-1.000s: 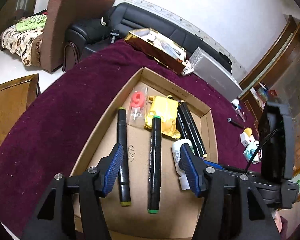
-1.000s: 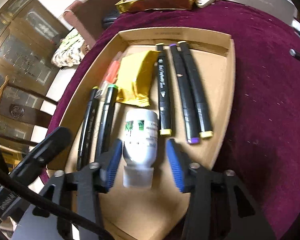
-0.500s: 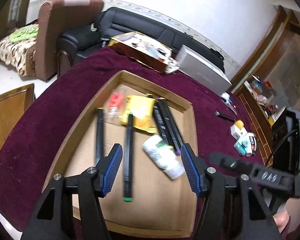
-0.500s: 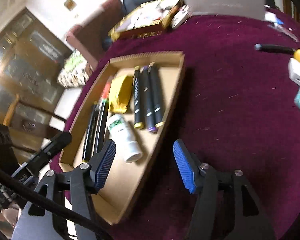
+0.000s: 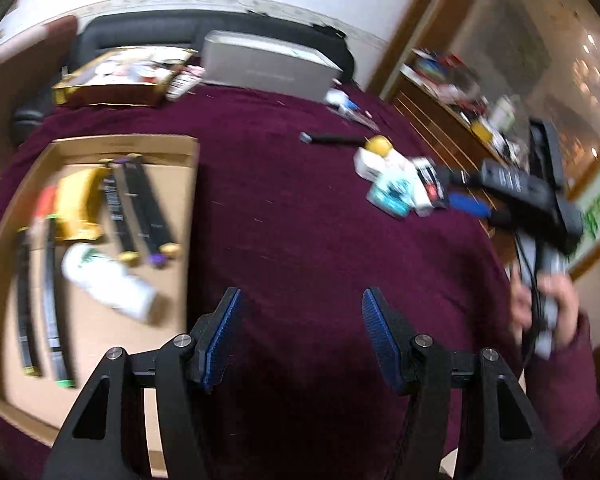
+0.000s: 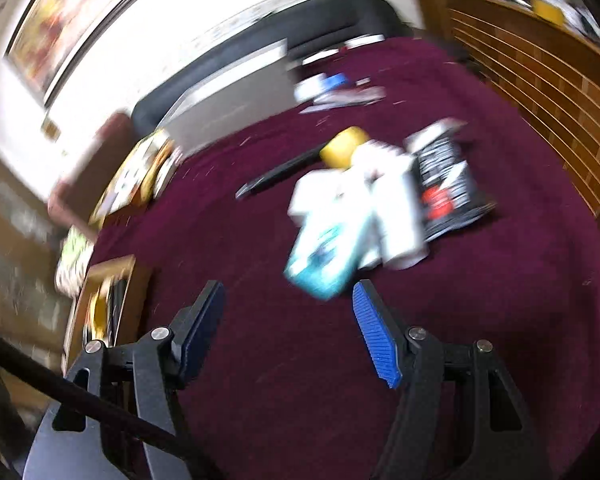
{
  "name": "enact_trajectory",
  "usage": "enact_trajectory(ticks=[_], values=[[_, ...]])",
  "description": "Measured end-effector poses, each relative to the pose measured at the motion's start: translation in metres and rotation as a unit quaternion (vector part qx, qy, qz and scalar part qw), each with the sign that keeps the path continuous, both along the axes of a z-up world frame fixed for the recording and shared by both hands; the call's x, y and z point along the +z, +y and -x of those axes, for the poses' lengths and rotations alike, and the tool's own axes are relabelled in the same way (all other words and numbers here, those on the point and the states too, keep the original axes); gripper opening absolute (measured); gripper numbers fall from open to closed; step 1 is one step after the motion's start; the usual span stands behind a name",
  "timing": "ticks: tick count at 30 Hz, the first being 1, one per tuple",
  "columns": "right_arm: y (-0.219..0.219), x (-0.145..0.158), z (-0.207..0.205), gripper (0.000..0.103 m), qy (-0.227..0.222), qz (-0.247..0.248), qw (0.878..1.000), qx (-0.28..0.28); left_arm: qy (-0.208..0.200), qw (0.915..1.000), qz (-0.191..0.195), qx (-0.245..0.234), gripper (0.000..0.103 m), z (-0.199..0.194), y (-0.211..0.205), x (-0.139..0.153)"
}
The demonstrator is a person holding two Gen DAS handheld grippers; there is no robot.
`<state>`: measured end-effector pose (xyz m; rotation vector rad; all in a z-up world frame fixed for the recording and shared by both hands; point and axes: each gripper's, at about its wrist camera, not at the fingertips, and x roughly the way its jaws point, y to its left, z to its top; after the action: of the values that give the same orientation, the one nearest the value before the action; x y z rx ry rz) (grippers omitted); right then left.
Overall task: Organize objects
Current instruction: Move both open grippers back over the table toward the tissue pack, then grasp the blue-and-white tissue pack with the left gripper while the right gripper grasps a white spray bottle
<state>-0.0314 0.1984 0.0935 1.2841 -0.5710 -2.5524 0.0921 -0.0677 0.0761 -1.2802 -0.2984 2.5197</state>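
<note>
A cardboard tray [image 5: 188,184] on the maroon tablecloth holds several black markers [image 5: 140,208], a yellow packet [image 5: 78,204] and a white bottle [image 5: 108,280] lying on its side. My left gripper [image 5: 300,336] is open and empty over bare cloth right of the tray. My right gripper [image 6: 288,332] is open and empty, just short of a pile of small items: a teal and white box [image 6: 324,256], white boxes [image 6: 396,200], a black packet [image 6: 444,184], a yellow-capped thing [image 6: 344,146] and a black pen [image 6: 280,174]. The pile also shows in the left wrist view [image 5: 396,188].
A silver box [image 5: 260,66] and a gold box [image 5: 116,80] lie at the table's far edge, before a black sofa [image 5: 140,28]. A wooden cabinet [image 6: 540,80] stands to the right. The right hand and its gripper [image 5: 540,208] show at right.
Both grippers have swung right, away from the tray. The right gripper let go of the white bottle, which now lies in the tray, and has moved toward the pile of small items.
</note>
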Motion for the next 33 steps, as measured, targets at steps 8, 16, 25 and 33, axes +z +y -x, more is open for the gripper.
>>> enact_trajectory(ticks=[8,16,25,33], values=[[0.005,-0.007,0.064,0.066,-0.004,-0.017,1.000,0.002,-0.028,0.9995,0.009,0.007,0.055,0.006,0.017,-0.011],[-0.041,-0.048,0.077,0.067,-0.108,0.130,0.967,0.192,-0.037,0.9989,0.010,0.028,0.055,0.009,0.006,-0.016],[-0.028,-0.014,0.066,0.067,-0.052,-0.047,0.995,0.072,-0.052,0.9985,0.001,0.015,0.055,0.014,0.012,-0.028],[-0.034,-0.044,0.087,0.060,-0.085,-0.139,0.987,0.001,-0.047,0.9987,0.010,0.017,0.055,0.015,0.007,-0.025]])
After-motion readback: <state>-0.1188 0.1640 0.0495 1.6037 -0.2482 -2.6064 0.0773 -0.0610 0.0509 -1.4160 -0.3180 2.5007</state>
